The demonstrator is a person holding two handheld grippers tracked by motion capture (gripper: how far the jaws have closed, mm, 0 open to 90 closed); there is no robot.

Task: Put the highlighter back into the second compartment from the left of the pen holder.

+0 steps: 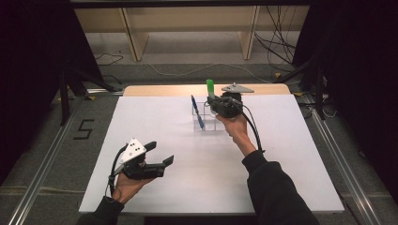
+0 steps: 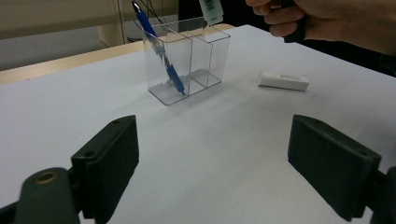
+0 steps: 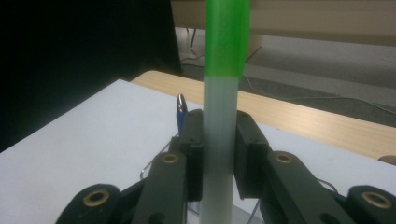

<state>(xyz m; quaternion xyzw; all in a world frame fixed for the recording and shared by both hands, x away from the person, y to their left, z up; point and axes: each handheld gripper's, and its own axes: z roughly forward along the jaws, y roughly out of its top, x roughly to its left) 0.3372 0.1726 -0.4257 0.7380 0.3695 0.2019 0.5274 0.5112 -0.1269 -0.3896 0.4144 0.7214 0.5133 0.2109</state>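
A clear plastic holder (image 1: 206,121) (image 2: 189,60) with two compartments stands on the white table top, a blue pen (image 1: 197,112) (image 2: 161,56) leaning in its left compartment. My right gripper (image 1: 213,104) (image 3: 218,154) is shut on a marker (image 1: 210,88) (image 3: 224,107) with a white barrel and green cap, held upright. It hangs just over the holder's right side, its lower end (image 2: 210,10) above that compartment. My left gripper (image 1: 162,153) (image 2: 210,163) rests open near the table's front left, nothing between its jaws.
A white eraser (image 2: 283,80) lies on the table right of the holder. The table top (image 1: 155,122) has a wooden strip along its far edge. Cables and shelf legs lie on the floor beyond.
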